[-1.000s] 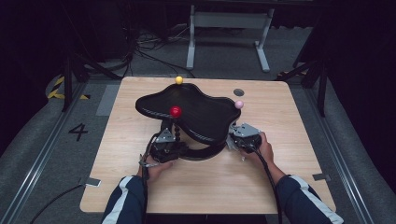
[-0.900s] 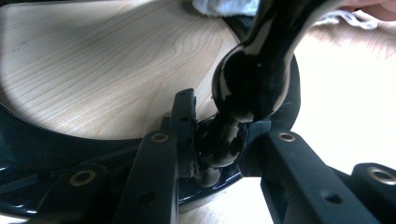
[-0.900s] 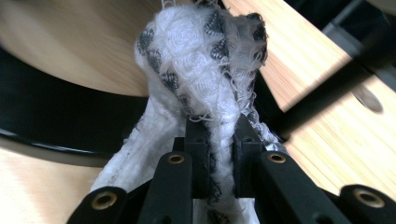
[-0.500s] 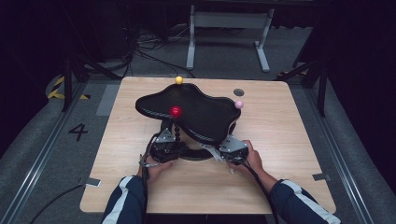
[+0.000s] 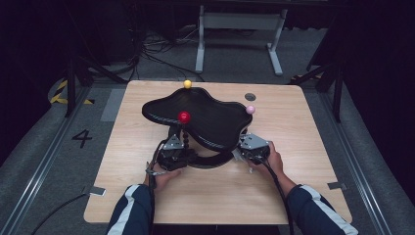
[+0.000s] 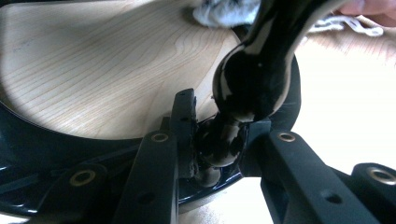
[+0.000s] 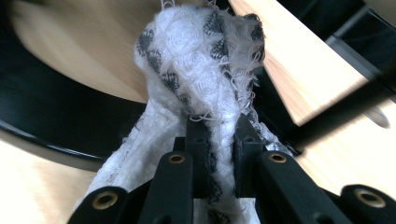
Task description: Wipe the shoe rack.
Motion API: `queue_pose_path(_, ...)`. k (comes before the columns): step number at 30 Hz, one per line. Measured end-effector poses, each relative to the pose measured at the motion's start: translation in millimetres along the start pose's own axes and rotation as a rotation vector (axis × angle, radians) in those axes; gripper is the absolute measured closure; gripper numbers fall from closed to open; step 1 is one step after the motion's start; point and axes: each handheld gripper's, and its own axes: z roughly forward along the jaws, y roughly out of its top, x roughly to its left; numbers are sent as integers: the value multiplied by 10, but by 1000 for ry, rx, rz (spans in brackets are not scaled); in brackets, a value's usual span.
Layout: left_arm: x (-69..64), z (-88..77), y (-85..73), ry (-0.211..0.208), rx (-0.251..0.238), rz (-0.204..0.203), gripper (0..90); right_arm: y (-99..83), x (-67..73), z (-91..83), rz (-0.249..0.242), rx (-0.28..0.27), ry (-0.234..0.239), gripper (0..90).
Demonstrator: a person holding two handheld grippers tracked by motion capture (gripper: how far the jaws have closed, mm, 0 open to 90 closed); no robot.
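Observation:
A black stand with a wavy tray top (image 5: 205,112) rests on a ring base (image 5: 210,160) in the middle of the wooden table (image 5: 303,127). It carries a red ball (image 5: 184,117), a yellow ball (image 5: 187,84) and a pink ball (image 5: 250,109). My left gripper (image 5: 182,149) is under the tray's front edge, shut on the black beaded stem (image 6: 219,149); its jaws (image 6: 217,135) pinch a bead just above the base ring (image 6: 28,140). My right gripper (image 5: 242,149) is at the stand's right side, and in the right gripper view it (image 7: 219,135) is shut on a white, grey-patterned cloth (image 7: 201,56) bunched against the ring (image 7: 60,116).
A small dark round spot (image 5: 250,96) marks the table behind the pink ball. Bare wood lies in front of the stand and to both sides. Dark floor, cables and a metal frame (image 5: 240,29) lie beyond the far edge.
My right gripper with the cloth swung left toward the stand's base, then came back out to the right. The left gripper kept still on the stem.

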Motion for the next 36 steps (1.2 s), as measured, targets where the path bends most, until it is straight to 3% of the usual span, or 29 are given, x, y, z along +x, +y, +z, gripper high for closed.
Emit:
queue_pose_path(6,1,0,0,-1,0,1,735,-64,-117,14,32,36,-46,808)
queue_pose_path(12,3,0,0,-2,1,1,735,-56,-103,2,39,31,-33,810)
queue_pose_path(16,0,2,0,-3,0,-2,735,31,62,-19,-2,-7,42,811)
queue_pose_path(17,0,2,0,-3,0,-2,735,31,62,-19,-2,-7,42,811)
queue_pose_path(18,-4,2,0,-3,0,-3,735,58,122,-22,-15,-17,53,812)
queue_pose_path(19,-5,2,0,-2,1,-3,734,125,284,-25,-41,-39,91,812)
queue_pose_path(24,-2,1,1,-1,2,2,733,204,488,-41,-89,-66,119,812)
queue_pose_path(29,-2,0,0,-2,1,1,733,190,445,-30,-80,-68,127,810)
queue_pose_path(31,-9,-7,-1,2,9,-1,731,181,409,-23,-93,-58,108,809)
queue_pose_path(34,-5,-8,1,2,8,14,732,141,317,-10,-71,-45,81,809)
queue_pose_path(35,-26,2,-6,-2,-6,-8,732,129,283,-8,-67,-40,71,809)
queue_pose_path(36,-22,-2,-4,-6,1,2,732,104,222,1,-61,-28,48,809)
